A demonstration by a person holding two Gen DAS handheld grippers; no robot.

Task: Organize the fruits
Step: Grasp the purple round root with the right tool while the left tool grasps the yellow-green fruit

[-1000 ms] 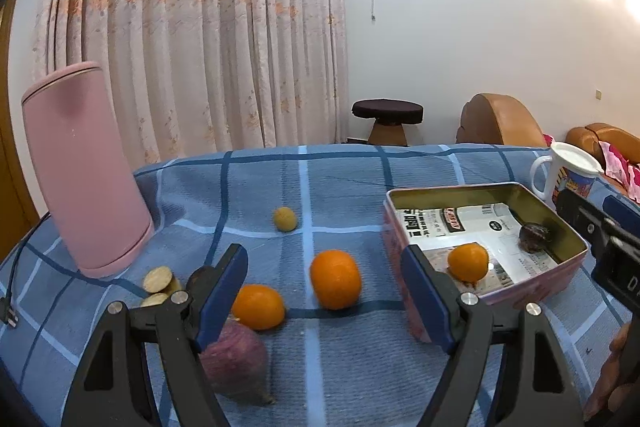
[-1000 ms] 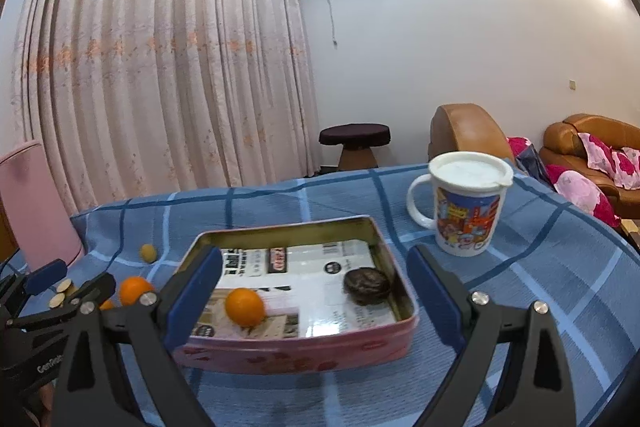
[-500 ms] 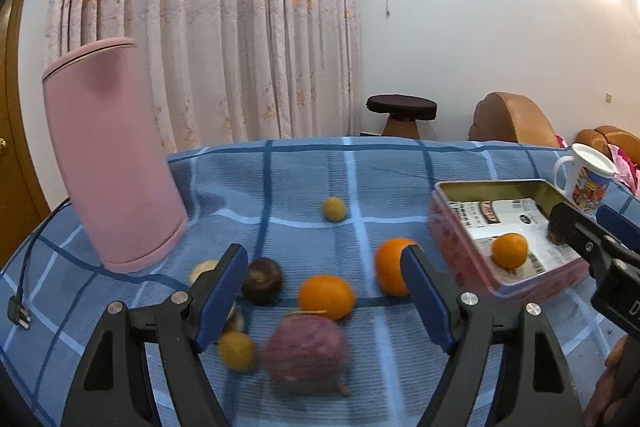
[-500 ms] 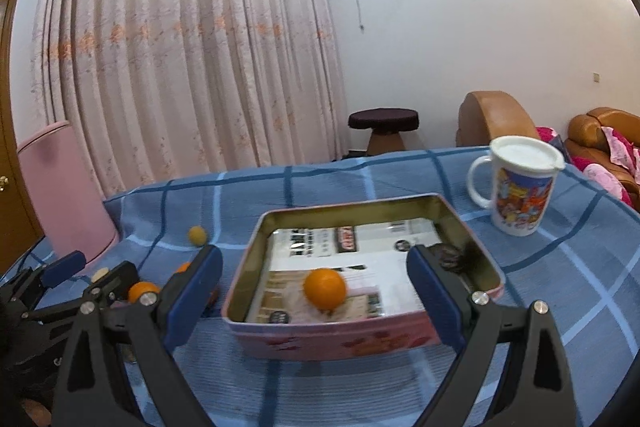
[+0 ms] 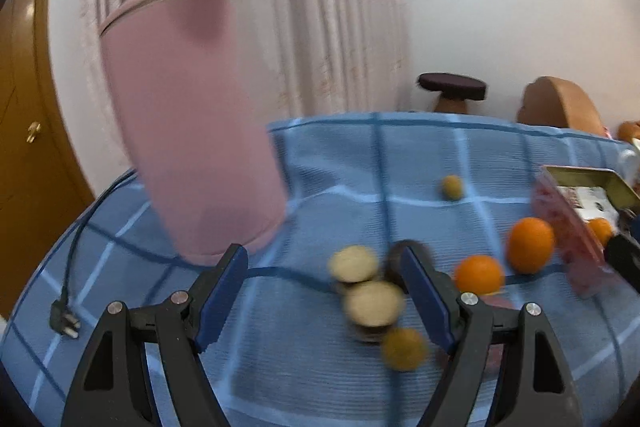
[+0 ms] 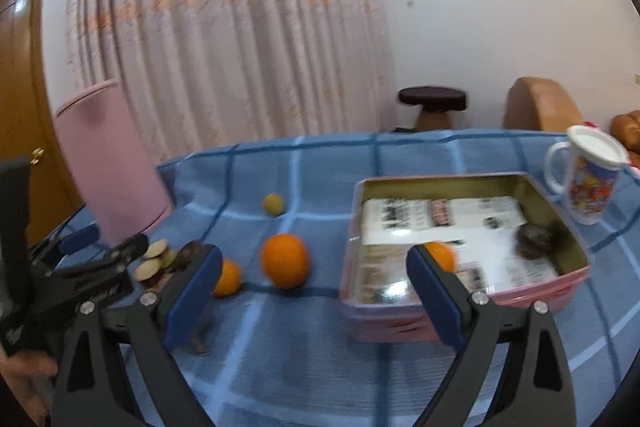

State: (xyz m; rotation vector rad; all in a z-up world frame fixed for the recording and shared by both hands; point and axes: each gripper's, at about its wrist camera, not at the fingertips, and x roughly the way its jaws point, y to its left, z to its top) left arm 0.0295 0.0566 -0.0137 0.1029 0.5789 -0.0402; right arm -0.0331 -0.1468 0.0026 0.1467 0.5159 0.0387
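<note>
Fruit cluster (image 5: 372,301) now sits between the wide, empty left tool (image 5: 324,301), which has swung leftward from the tin (image 6: 468,251); right tool (image 6: 316,291) wide too, so picking comes next.

Blue checked tablecloth (image 6: 320,347) under oranges (image 6: 285,259), tin (image 6: 568,291), mug (image 6: 588,179).

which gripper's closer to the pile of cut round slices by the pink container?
Left. The left gripper hovers open right over the cut slices; the right gripper, also open, sits farther off, facing the tin.
</note>
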